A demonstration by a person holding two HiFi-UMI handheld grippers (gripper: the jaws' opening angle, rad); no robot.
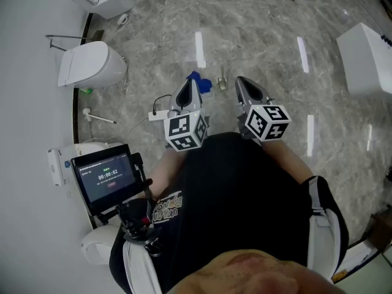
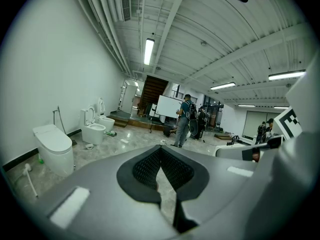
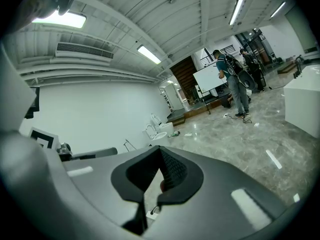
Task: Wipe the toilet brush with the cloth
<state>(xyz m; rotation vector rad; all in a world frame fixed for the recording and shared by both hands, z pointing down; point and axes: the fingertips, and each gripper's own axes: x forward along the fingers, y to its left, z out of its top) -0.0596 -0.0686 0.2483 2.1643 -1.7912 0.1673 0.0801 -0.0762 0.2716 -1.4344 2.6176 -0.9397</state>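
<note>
Grey marble floor [image 1: 263, 35] lies ahead, where I hold my left gripper [image 1: 190, 83] and right gripper [image 1: 241, 82] clenched and empty, side by side, seemingly poised to start, the crumpled blue cloth [image 1: 200, 82] lying just past the left one, the white toilet brush [image 1: 100, 117] far left by the wall [image 1: 30, 72].

The person wears a black T-shirt [image 1: 239, 188] with a yellow print [image 1: 166, 206] at its 9 o'clock edge and white bands [image 1: 318, 225] over both shoulders. The left gripper [image 1: 191, 84] and right gripper [image 1: 242, 84] are smooth grey shells with black ribbed pads [image 2: 147, 166], each ending at 6 o'clock in a white cube [image 1: 185, 131] of black square markers
</note>
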